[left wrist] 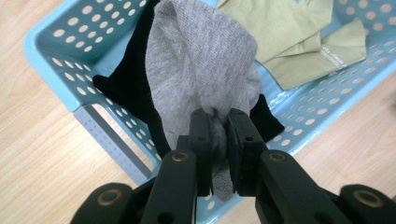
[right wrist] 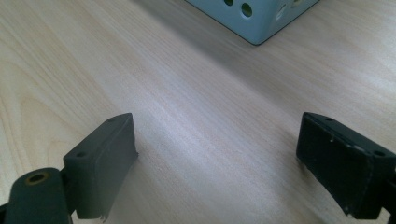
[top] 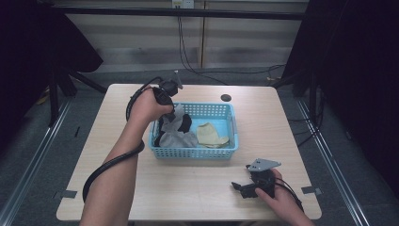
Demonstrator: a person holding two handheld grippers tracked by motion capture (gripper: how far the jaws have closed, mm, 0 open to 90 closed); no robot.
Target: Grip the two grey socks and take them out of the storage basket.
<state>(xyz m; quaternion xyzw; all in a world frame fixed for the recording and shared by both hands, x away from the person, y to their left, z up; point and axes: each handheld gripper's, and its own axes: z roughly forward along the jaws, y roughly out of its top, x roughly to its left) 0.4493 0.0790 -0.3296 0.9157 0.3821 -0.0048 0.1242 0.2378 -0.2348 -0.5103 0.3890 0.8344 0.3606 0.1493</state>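
A light blue perforated basket (top: 221,151) stands in the middle of the wooden table. Inside it lie a grey sock (top: 178,138), a black garment (top: 185,123) and an olive-green cloth (top: 209,134). My left gripper (top: 175,109) hangs over the basket's left half, shut on the grey sock (left wrist: 201,70), which is pinched between the pads and drapes down over the black garment (left wrist: 126,88). The olive cloth (left wrist: 299,42) lies beyond it. My right gripper (top: 236,186) rests low at the table's front right; its jaws stand wide apart over bare wood in the right gripper view (right wrist: 217,154).
A dark round hole (top: 226,98) sits in the tabletop behind the basket. A corner of the basket (right wrist: 254,21) shows ahead of the right gripper. Black cables trail from both grippers. Dark stands flank the table on both sides.
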